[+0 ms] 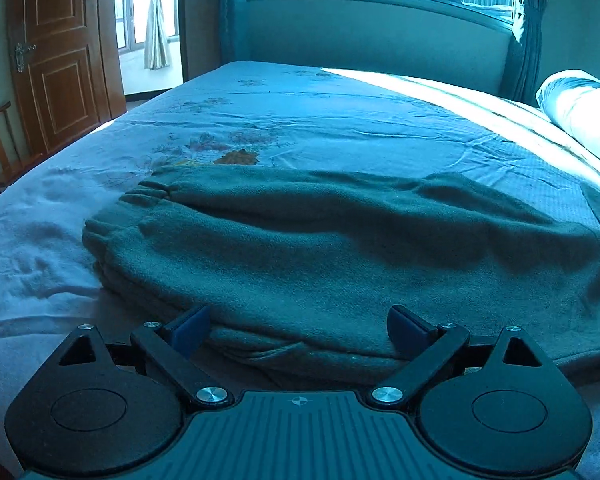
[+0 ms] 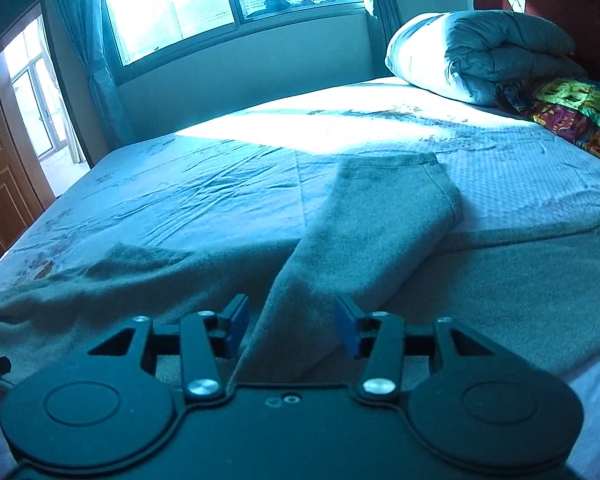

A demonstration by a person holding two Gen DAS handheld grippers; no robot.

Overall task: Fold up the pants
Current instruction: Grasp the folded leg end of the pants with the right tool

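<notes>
Grey fleece pants lie spread on the bed. The elastic waistband is at the left in the left wrist view. My left gripper is open, its blue pads on either side of the near folded edge of the pants. In the right wrist view one pant leg lies folded diagonally over the other leg, its cuff pointing away. My right gripper is open, with the near end of that folded leg between its pads.
The bed has a pale flowered sheet. A rolled duvet and a colourful cloth lie at the headboard end. A wooden door and a chair stand left of the bed. A window is behind.
</notes>
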